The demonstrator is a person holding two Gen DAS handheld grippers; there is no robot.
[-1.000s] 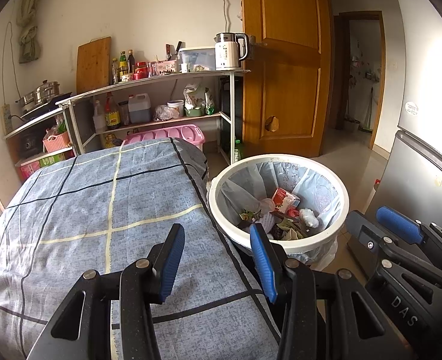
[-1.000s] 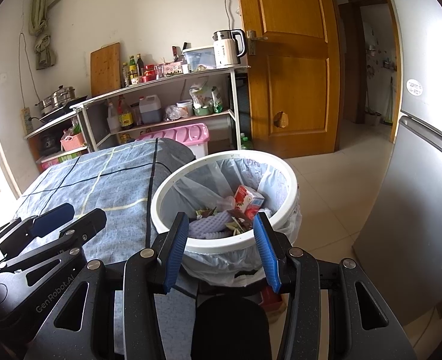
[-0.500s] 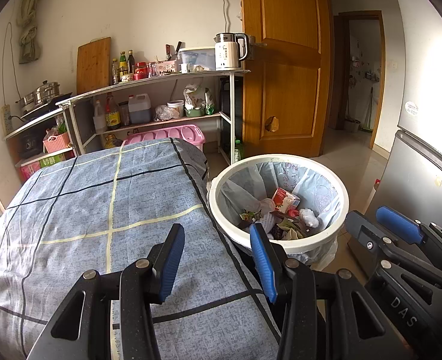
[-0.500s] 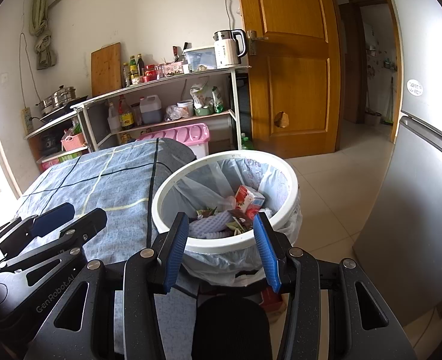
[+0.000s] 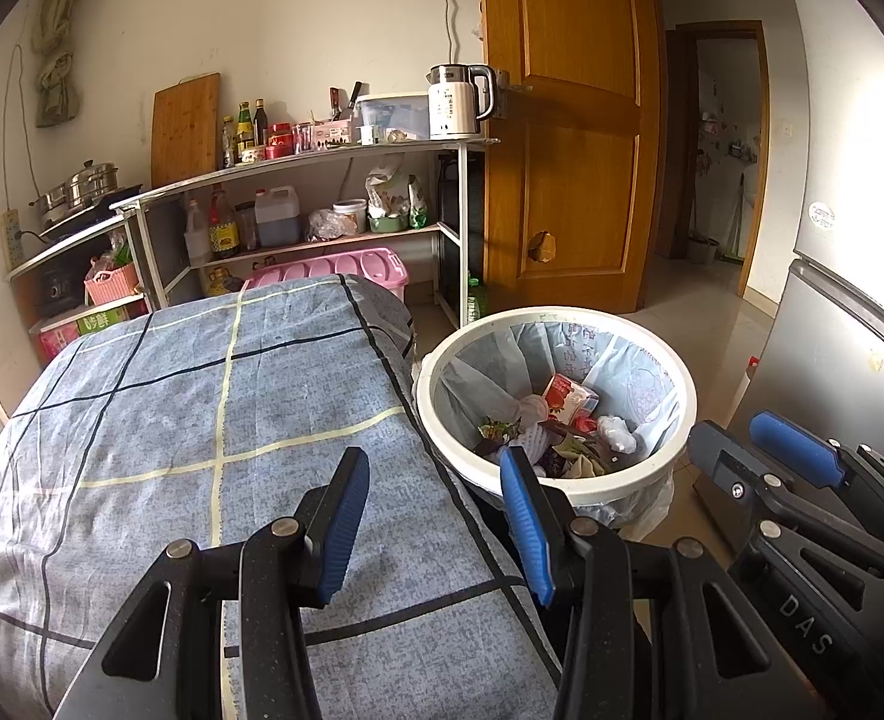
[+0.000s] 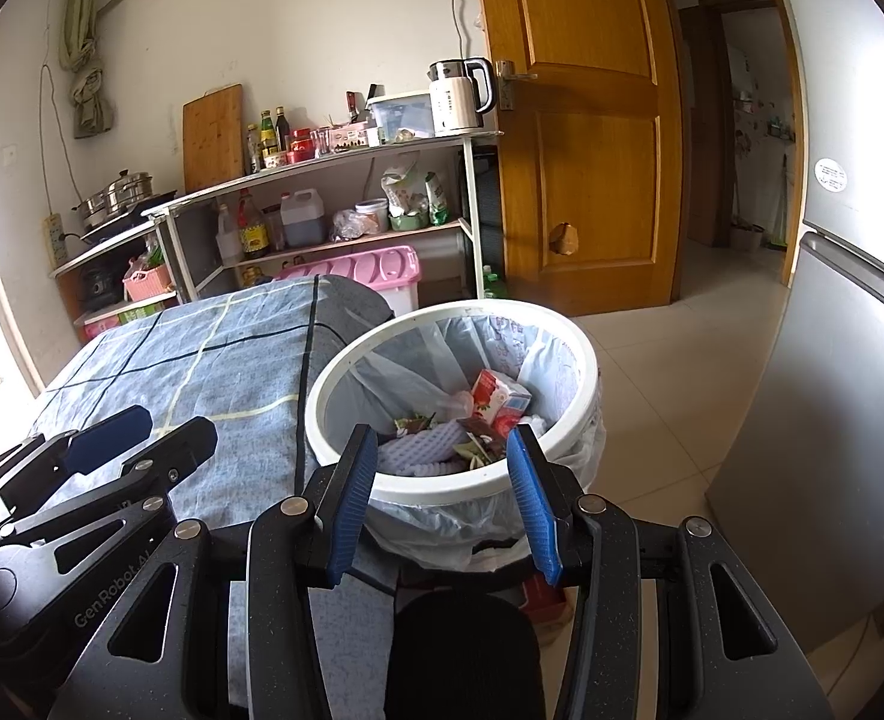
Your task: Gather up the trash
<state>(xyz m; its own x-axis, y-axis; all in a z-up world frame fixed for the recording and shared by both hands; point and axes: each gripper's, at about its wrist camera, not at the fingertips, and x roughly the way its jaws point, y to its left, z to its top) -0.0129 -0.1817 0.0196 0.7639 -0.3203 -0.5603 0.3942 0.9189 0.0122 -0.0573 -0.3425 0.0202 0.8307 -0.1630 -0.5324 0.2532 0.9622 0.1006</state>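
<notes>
Left gripper (image 5: 435, 516): jaws spread wide, nothing between the blue pads. It hovers over the near edge of the cloth-covered table (image 5: 159, 420), just beside the trash bin (image 5: 553, 483). Right gripper (image 6: 445, 498): likewise wide open and holding nothing, poised above the near rim of the bin, its fingers framing the contents.

The bin, white-rimmed and lined with a pale blue bag (image 6: 538, 360), stands on the floor against the table's corner, its mouth facing straight up. Judged purpose of that placement: items cleared off the table can be dropped in with a short reach. The liner is folded over the rim, presumably so the bag can be lifted out whole.

Trash sits inside the bin: a red-and-white carton (image 6: 499, 399) on top, toward the far side of the bin, lying tilted, its long axis running roughly from the bin's centre toward the far-right wall, one end raised. Nearer the right gripper lies a white ribbed foam piece (image 6: 423, 447), with dark wrappers and scraps beside it.

No loose trash is visible on the table surface in either view. Judgement: collection from the table appears complete or nearly so. Both grippers being empty and open beside the bin is consistent with a release just made or a pause before the next step; which one cannot be told.
</notes>
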